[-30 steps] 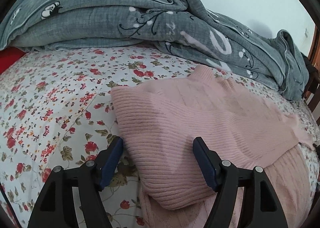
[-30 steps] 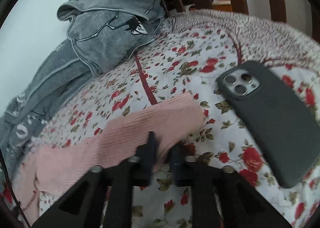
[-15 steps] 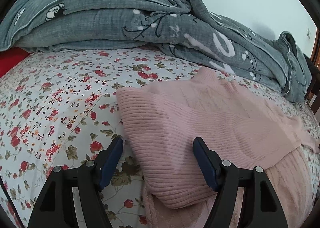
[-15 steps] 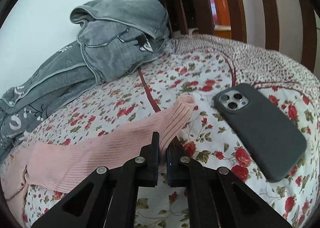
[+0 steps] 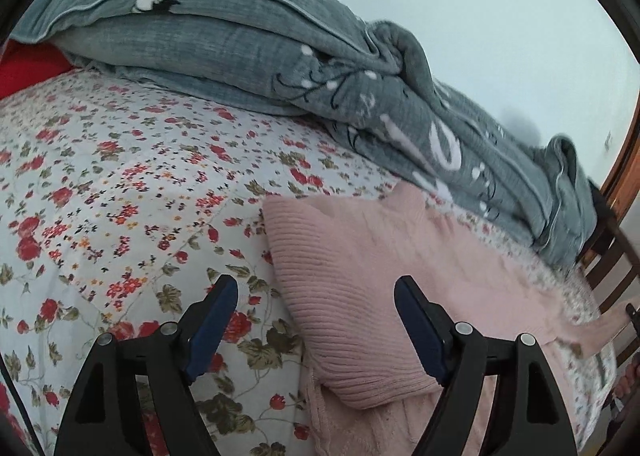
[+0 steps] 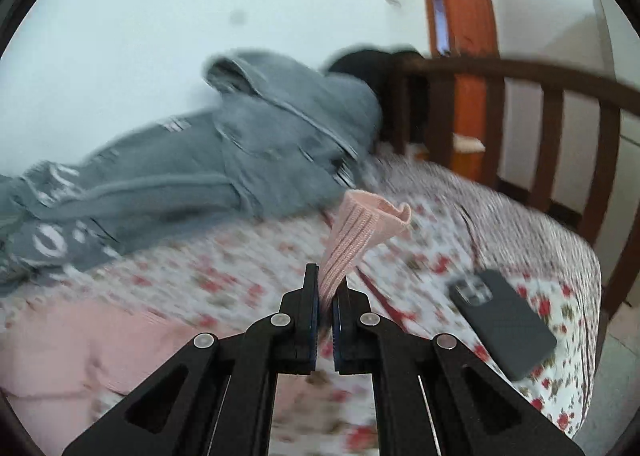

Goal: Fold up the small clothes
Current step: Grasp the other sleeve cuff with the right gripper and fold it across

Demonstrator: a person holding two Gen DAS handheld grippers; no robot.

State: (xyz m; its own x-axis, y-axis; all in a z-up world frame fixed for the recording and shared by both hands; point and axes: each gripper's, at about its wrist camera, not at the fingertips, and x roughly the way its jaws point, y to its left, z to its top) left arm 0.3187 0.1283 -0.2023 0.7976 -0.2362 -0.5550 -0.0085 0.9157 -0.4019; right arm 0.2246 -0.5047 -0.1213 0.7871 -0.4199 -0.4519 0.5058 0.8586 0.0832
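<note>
- The pink ribbed-knit sweater (image 5: 360,296) lies on the bed, its near sleeve already folded across the body; a second ago the far sleeve lay flat on the sheet, and now its cuff (image 6: 362,228) hangs in the air.
- My right gripper (image 6: 326,288) has its fingers clenched on that cuff, the ribbed band standing up out of them and curling at the tip. I judge this to be the lift before carrying the second sleeve inward over the body.
- My left gripper (image 5: 316,320) has its fingers spread wide, grasping nothing, poised above the folded sleeve's rounded edge much as it was a moment back.
- The knit looks soft and stretchy, so I expect the sleeve to sag and trail as it travels.
- Under it is the white bedsheet with red flower print (image 5: 120,195), smooth and slightly quilted.
- A rumpled grey blanket with white patterning (image 5: 320,75) is heaped along the wall.
- A dark matte smartphone (image 6: 502,328) lies face down near the bed's edge, apart from the sleeve.
</note>
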